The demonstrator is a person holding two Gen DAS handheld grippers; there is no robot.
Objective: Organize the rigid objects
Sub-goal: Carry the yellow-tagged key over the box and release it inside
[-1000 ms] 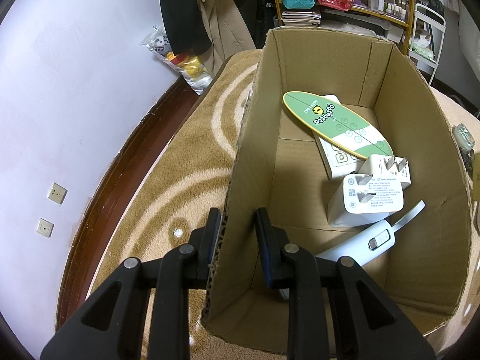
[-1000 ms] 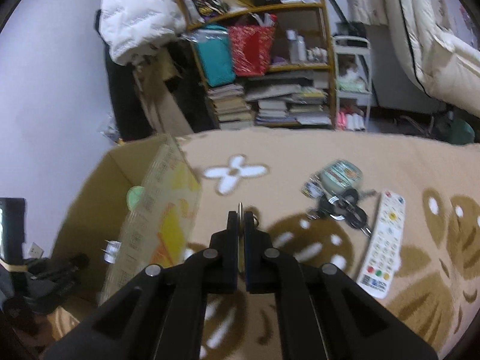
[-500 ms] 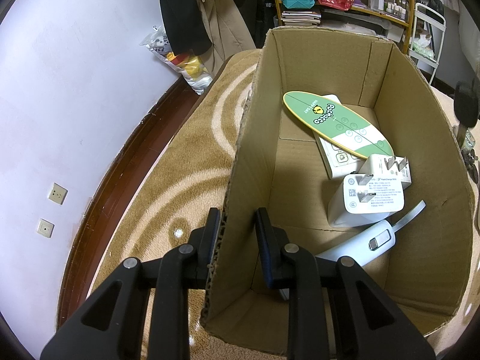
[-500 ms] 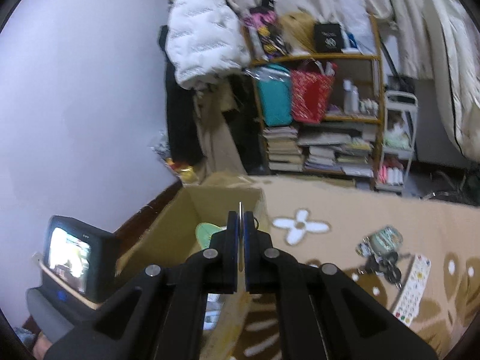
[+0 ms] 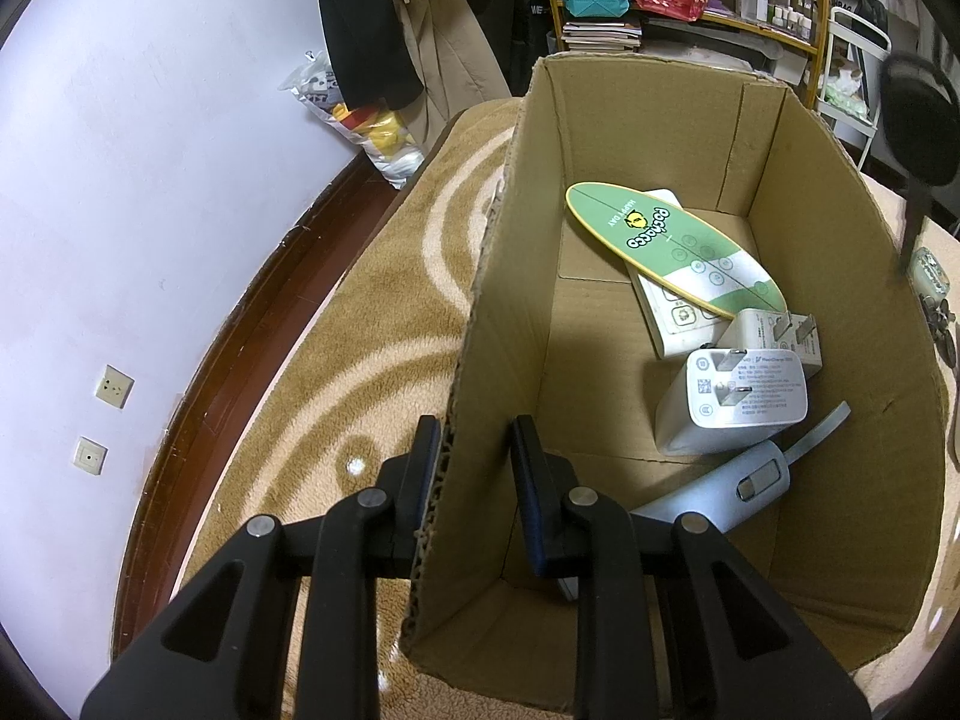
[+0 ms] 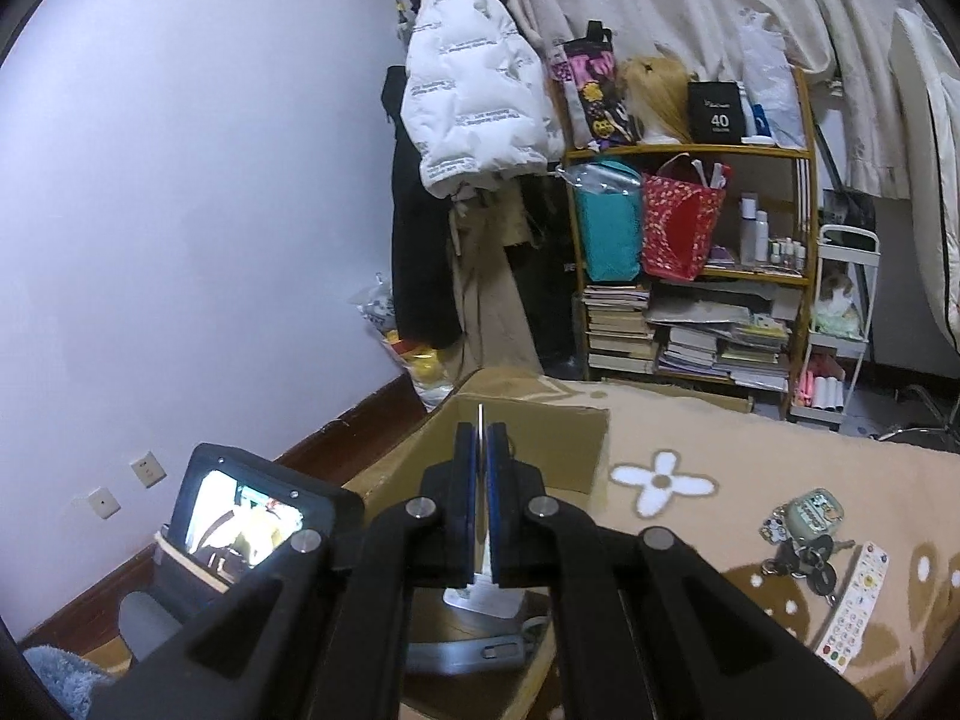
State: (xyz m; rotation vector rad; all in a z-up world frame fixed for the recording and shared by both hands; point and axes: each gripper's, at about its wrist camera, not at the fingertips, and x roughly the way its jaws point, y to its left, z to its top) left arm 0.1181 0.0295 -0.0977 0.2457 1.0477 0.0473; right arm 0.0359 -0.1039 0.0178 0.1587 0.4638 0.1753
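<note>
In the left wrist view, the left tongs (image 5: 470,450) straddle the near left wall of an open cardboard box (image 5: 798,156) that stands on a tan patterned carpet (image 5: 384,300), one finger outside and one inside, the outer finger against the cardboard and the inner one standing a little off it, so the grip looks narrow but not fully pinched. Inside the box lie a green oval board (image 5: 672,246) resting across a flat white box (image 5: 672,324), two white chargers (image 5: 732,402) with their prongs showing, and a grey-blue gadget (image 5: 720,486) partly behind the inner finger. A bunch of keys (image 5: 936,300) lies on the carpet just beyond the box's right wall, and a dark blurred shape fills the upper right corner. In the right wrist view, the right tongs (image 6: 480,468) are pressed together on a thin metal piece (image 6: 480,420) held on edge, above the open box (image 6: 540,444), where a white charger (image 6: 480,597) and the grey-blue gadget (image 6: 474,654) show below the fingers. To the right on the carpet (image 6: 780,480) lie the keys (image 6: 804,540) with a round tag and, just beside them, a white remote control (image 6: 855,606). A small lit screen (image 6: 240,516) sits at lower left; a shelf (image 6: 690,240) of books and bags stands behind.
</note>
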